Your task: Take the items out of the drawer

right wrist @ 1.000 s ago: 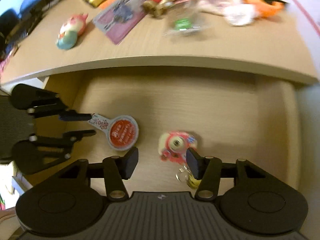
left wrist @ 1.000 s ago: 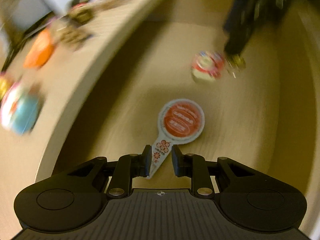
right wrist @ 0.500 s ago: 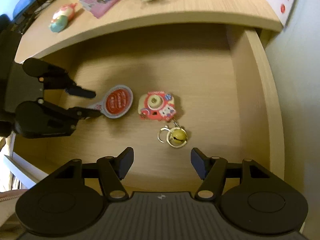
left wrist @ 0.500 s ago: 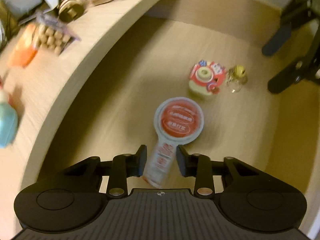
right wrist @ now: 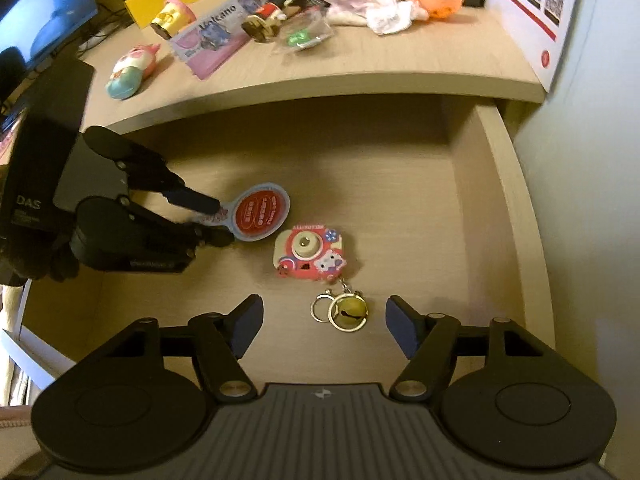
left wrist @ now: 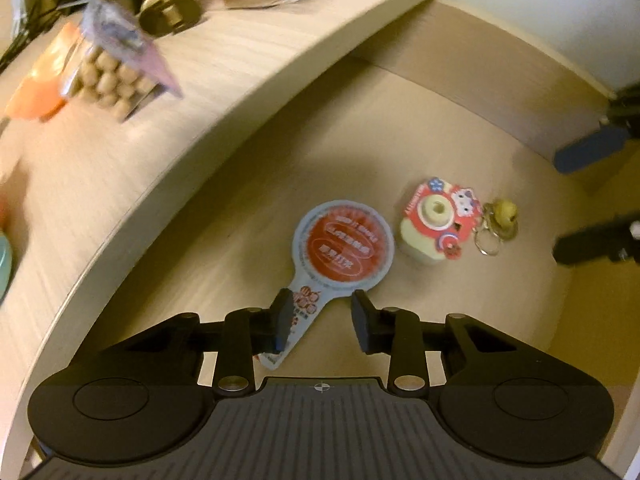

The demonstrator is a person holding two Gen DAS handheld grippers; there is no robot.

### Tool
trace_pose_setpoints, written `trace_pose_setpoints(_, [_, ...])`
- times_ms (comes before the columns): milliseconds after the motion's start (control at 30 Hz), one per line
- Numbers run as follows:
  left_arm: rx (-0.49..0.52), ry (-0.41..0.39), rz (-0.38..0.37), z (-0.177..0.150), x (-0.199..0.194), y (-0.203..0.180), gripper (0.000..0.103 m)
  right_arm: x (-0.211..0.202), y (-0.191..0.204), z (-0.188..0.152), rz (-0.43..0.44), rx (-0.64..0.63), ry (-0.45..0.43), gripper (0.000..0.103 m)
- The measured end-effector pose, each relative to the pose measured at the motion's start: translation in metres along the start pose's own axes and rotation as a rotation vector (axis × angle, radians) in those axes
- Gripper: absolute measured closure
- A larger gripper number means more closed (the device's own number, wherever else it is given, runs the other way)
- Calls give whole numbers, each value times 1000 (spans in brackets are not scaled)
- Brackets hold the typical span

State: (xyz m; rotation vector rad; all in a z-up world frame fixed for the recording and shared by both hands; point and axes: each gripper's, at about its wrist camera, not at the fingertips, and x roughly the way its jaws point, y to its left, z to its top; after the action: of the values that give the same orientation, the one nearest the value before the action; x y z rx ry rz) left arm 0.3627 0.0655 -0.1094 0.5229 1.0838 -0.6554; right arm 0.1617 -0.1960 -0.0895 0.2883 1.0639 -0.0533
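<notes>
In the open drawer we see a paddle-shaped fan with a red disc lying flat. The left gripper straddles its handle, jaws opening, pads seemingly not pressing it. Just right of the fan lies a pink toy camera keychain with a brass bell. The right gripper hovers near the bell, jaws opening, nothing pinched.

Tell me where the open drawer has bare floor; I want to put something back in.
Bare: the drawer's right part, between the pink toy camera and the right wall, and the back strip under the desktop edge. Crowded: left-centre, where the left gripper, jaws opening, straddles the red round tag, with the bell keyring just behind the right gripper.
</notes>
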Motion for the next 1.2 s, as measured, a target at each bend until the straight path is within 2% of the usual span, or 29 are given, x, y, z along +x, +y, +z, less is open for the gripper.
trace_pose_setpoints(133, [-26,3,-26,-1,2,1,65,4,6,-4,-14,-38,34,34])
trace_pose_setpoints(267, [-66,9,-141,-3,-4,-7,64,3,12,-8,-38,-76,30,34])
trace_pose_setpoints(300, [-61,6,-141,-4,-5,-9,65,2,12,-7,-37,-71,32,34])
trace_pose_setpoints(467, [-6,-72,-44,-8,-18,-26,65,2,9,-8,-53,-31,52,34])
trace_pose_setpoints(567, [1,-34,-2,-16,-16,-30,65,5,9,-13,-57,-16,64,34])
trace_pose_setpoints(667, [-51,3,-23,-17,-8,-26,65,6,8,-18,-46,2,66,34])
trace_pose_setpoints(800, [-109,6,-17,-17,1,-29,66,7,4,-20,-35,34,67,34])
trace_pose_setpoints(1000, [-134,-33,-3,-17,2,-39,63,3,-7,-23,-8,130,47,34])
trace_pose_setpoints(1100, [-192,-61,20,-26,-1,-48,63,4,-8,-20,-19,140,64,34])
trace_pose_setpoints(1133, [-192,-65,28,-27,-2,-51,64,5,-6,-17,-42,128,73,34])
trace_pose_setpoints(1200, [-197,-47,13,-28,-4,-55,76,-1,0,-7,-96,86,49,34])
